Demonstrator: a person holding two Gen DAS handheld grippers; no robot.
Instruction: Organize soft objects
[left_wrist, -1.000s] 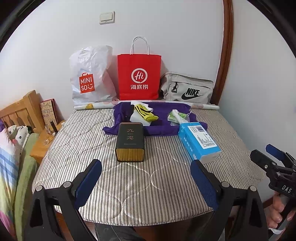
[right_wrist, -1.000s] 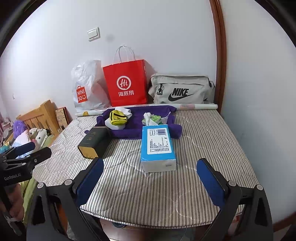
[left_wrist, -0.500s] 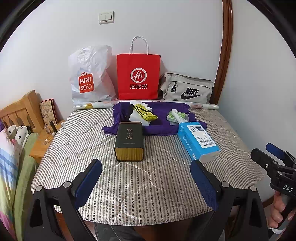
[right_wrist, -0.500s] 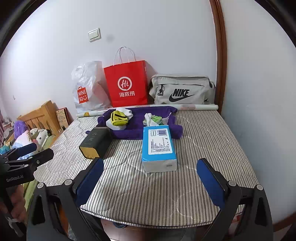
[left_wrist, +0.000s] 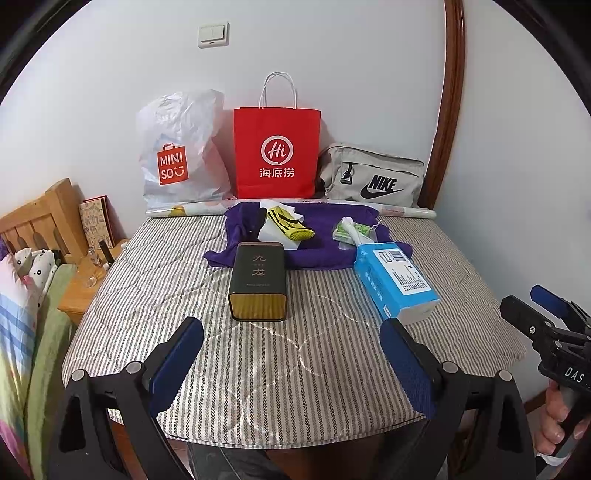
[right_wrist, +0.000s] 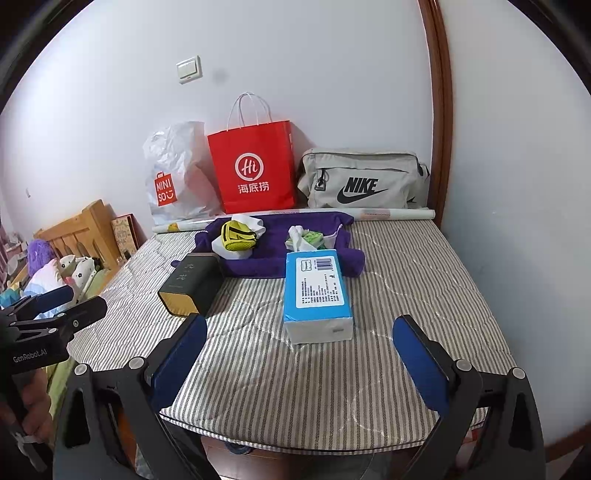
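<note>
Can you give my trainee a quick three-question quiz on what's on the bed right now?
1. True or false: the left gripper is shut on the dark tea box.
2. Which item lies on the purple cloth? A) the blue tissue pack B) the yellow pouch C) the Nike bag
3. Fill in: the bag standing between the white Miniso bag and the Nike bag is coloured ____.

Key
1. False: both the left gripper and the right gripper are open and empty, short of every item.
2. B
3. Red: the red paper bag.
</note>
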